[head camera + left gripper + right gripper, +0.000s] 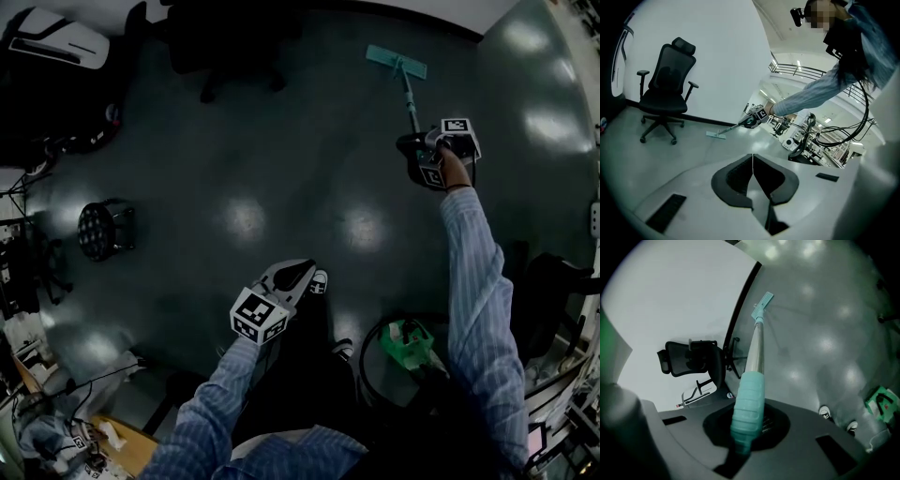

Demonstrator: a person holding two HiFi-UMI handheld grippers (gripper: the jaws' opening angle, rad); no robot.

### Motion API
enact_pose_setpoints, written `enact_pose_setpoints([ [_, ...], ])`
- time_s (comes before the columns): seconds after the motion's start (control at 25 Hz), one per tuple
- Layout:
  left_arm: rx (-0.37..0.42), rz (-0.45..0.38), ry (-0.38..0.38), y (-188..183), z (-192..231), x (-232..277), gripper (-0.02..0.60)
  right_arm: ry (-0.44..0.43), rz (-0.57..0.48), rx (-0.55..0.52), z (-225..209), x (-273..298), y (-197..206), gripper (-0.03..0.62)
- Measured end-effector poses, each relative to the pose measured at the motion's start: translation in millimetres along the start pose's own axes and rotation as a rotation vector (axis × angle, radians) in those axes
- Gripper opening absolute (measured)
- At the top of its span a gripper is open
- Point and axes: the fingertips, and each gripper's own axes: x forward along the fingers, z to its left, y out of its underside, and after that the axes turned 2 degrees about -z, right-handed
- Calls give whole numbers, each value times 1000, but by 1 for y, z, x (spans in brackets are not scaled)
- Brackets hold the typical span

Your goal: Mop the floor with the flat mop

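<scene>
- The mopping looks under way rather than finished. The right gripper (745, 427) has the flat mop (405, 89) in hand. The mop's pad (396, 62) lies flat on the floor (281, 169), off to one side of the office chair (230, 47) and close to the foot of the wall the chair stands against.
- How much of the floor is done cannot be told. It is dark and glossy all over, with ceiling lights mirrored in it, and no wet band or streak stands out. On that showing, the wide stretch between the chair and the person's shoes (319, 281) is probably left to cover.
- The right gripper's fingers (776, 425) pinch the ribbed teal grip (749, 404) at the mop's upper end. The grip stands between them.
- The left gripper (752, 173) takes no part. Its fingers (733, 180) are pressed together with nothing between them, and it hangs well apart from the mop, far out from the chair on the person's side.
- The mop is slim: a bare metal pole (757, 348), a teal grip, a teal joint and a thin rectangular teal pad. The pole leans at a slant from the pad up to the right gripper.
- The pad looks evenly coloured, but it is too small in every view to judge whether it is damp or dirty.
</scene>
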Motion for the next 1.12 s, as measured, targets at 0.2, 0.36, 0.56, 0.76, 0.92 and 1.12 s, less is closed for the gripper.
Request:
enact_pose_setpoints([
  [0.2,15,4,7,-6,-8,-9,6,20,21,-8,-15,-13,26,8],
  [0.36,31,-14,-3,-14,-16,-13,6,31,41,-15,-39,-31,54,8],
  [0.56,46,-49,-10,-23,-33,-20,6,42,60,-19,-71,-55,99,8],
  [0.76,56,-56,-1,-23,-61,-36,6,63,93,-47,-105,-73,160,8],
  [0.92,61,-46,10,-10,-88,-51,6,46,92,-20,-131,-88,212,8],
  [1.12,69,-40,27,11,-131,-60,6,31,118,-28,-173,-114,274,8],
])
